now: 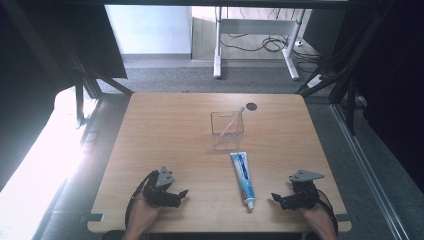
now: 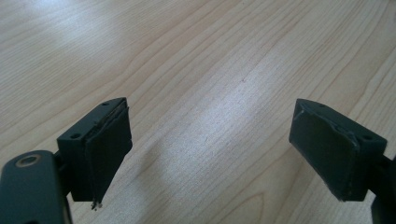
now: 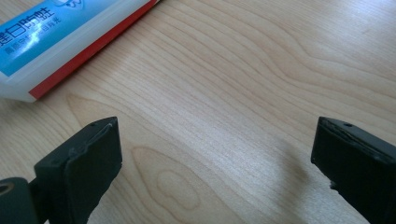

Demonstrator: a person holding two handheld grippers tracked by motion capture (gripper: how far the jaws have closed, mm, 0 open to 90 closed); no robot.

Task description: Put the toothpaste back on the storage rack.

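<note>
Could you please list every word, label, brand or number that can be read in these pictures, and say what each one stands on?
"白防蛀": large white characters on the blue panel of the white, blue and red toothpaste tube, right gripper view; a character before them is cut off at the edge.
Smaller white line beneath it on the same tube: too small to read.
Printing on the tube in the high view: blurred, unreadable.
Clear plastic holder and pink toothbrush: no text seen.

White-blue toothpaste tube (image 1: 243, 179) lies flat on table (image 1: 165, 140), cap toward person
</note>
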